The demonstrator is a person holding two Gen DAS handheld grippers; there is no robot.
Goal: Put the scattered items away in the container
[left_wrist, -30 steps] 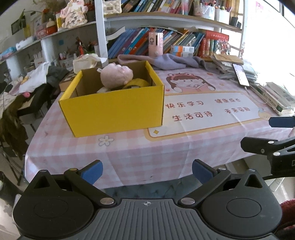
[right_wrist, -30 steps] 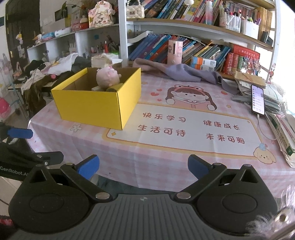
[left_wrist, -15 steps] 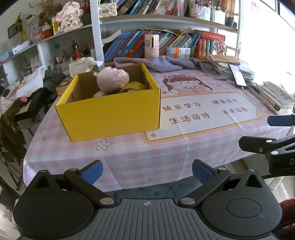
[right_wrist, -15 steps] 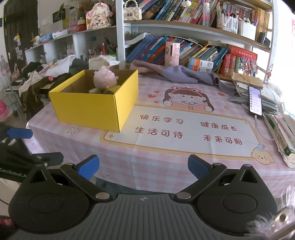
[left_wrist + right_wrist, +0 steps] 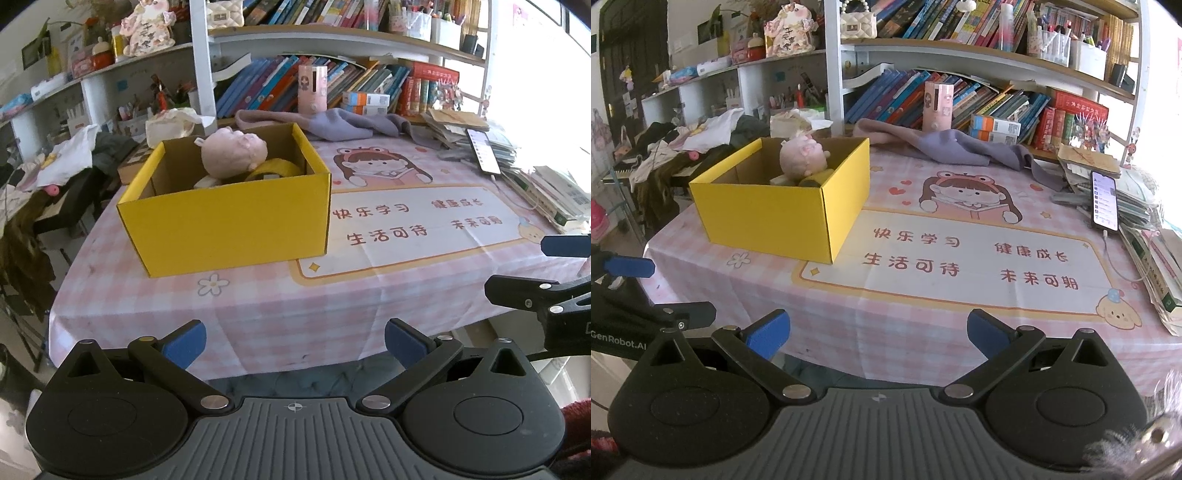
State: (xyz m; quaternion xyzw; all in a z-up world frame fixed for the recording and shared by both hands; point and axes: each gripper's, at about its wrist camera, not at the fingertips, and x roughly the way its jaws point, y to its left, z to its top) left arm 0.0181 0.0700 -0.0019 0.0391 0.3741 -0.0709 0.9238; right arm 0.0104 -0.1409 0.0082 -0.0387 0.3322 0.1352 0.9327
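Note:
A yellow cardboard box (image 5: 229, 229) stands open on the left part of the pink checked table (image 5: 280, 306); it also shows in the right wrist view (image 5: 768, 218). Inside lie a pink plush toy (image 5: 233, 151) and a yellow roll (image 5: 273, 170). My left gripper (image 5: 293, 341) is open and empty, below the table's front edge. My right gripper (image 5: 877, 332) is open and empty, also off the front edge. The right gripper's fingers (image 5: 524, 295) show at the left view's right side.
A grey cloth (image 5: 960, 147) lies at the back of the table. A phone (image 5: 1104, 201) rests on stacked books (image 5: 1156, 258) at the right. Bookshelves (image 5: 960, 55) stand behind. Clothes (image 5: 683, 144) are piled to the left of the table.
Both views have shifted slightly, with the table and box appearing a little farther off and lower. Both grippers stay open and empty.

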